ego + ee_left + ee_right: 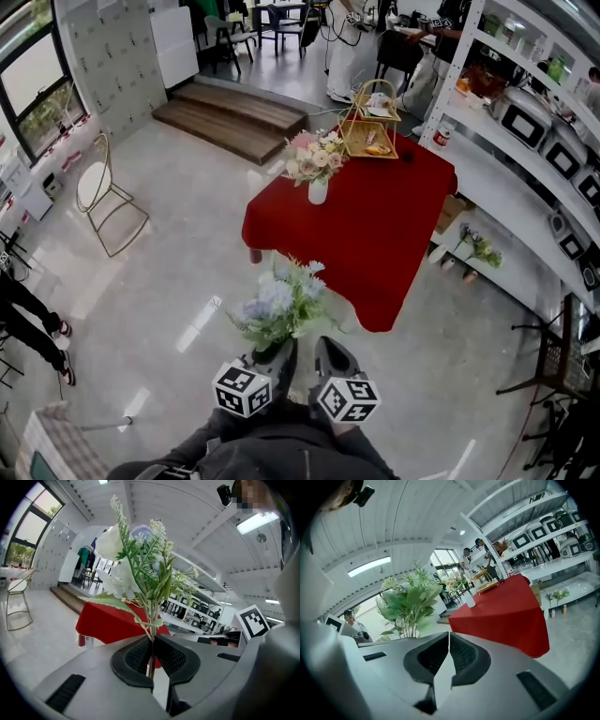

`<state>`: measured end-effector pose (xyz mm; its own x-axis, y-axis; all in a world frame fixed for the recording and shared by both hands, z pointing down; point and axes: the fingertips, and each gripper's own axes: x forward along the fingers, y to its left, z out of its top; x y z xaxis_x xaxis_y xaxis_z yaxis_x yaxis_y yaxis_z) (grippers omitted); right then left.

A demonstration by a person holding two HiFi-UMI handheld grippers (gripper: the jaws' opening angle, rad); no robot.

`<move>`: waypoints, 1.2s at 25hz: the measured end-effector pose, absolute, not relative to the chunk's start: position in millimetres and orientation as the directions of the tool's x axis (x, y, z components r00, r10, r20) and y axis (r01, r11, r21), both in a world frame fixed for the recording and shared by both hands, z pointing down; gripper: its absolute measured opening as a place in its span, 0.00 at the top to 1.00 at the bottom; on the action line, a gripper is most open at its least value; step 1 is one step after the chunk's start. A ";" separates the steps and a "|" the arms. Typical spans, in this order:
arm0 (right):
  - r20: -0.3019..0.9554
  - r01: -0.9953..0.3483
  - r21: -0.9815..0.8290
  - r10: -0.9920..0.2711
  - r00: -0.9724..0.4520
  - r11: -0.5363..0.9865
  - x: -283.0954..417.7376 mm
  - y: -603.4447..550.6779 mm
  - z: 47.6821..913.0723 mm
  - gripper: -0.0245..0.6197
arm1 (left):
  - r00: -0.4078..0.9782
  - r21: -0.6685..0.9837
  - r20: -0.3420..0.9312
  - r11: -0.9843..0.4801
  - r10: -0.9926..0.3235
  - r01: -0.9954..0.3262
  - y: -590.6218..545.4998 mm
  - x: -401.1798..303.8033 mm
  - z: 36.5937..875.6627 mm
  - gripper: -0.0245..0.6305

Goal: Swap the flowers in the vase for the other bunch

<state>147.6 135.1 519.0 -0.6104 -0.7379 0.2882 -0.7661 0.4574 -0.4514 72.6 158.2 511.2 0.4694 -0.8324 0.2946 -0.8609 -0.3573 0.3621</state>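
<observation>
Two bunches of flowers are seen: a blue-and-white bunch (279,302) is held upright over the floor (187,281), short of the near corner of the red-draped tabletop (375,253), and its stems are clamped in the jaws of the left gripper (152,656); a pink bunch (314,155) is seated in a white vase (318,192), which is stood upright by the tabletop's left edge, toward its far corner; a gold wire stand (368,127) is placed beyond the vase at the far edge, apart from it; the right gripper (448,649) is carried just beside the left one, and its jaws are pressed together with nothing between them; a wire chair (101,192) is set on the floor well to the left of the tabletop; white shelving (525,141) is ranged along its right side.
</observation>
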 end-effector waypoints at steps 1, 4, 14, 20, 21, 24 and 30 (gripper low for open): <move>0.291 -0.767 -0.451 -0.737 -0.610 0.457 146.6 132.0 520.0 0.94 | 0.469 0.364 0.296 -0.356 -0.832 -0.861 155.2 71.4 512.1 0.93; 0.297 -0.771 -0.449 -0.738 -0.606 0.452 145.2 119.9 523.2 0.94 | 0.473 0.371 0.296 -0.356 -0.830 -0.858 144.2 70.1 515.4 0.93; 0.288 -0.747 -0.442 -0.710 -0.642 0.497 121.1 69.2 510.2 0.94 | 0.438 0.372 0.269 -0.327 -0.857 -0.869 95.7 48.6 505.1 0.93; 0.295 -0.733 -0.440 -0.688 -0.663 0.518 103.4 39.8 509.0 0.94 | 0.423 0.378 0.264 -0.311 -0.867 -0.872 63.7 34.9 501.6 0.93; 0.296 -0.733 -0.439 -0.686 -0.664 0.520 101.6 34.4 508.6 0.94 | 0.420 0.379 0.262 -0.308 -0.869 -0.873 58.0 32.7 500.8 0.93; 0.297 -0.733 -0.438 -0.686 -0.664 0.520 96.5 15.3 506.2 0.94 | 0.412 0.377 0.257 -0.302 -0.874 -0.876 40.3 25.2 497.4 0.93; 0.302 -0.725 -0.435 -0.673 -0.676 0.533 78.8 -21.2 499.4 0.94 | 0.390 0.385 0.245 -0.280 -0.888 -0.879 3.7 6.1 487.9 0.93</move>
<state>78.8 -21.2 499.4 -0.6757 -0.6725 0.3019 -0.7253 0.5332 -0.4355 6.1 3.7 487.9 0.3898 -0.8877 0.2450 -0.8795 -0.2800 0.3849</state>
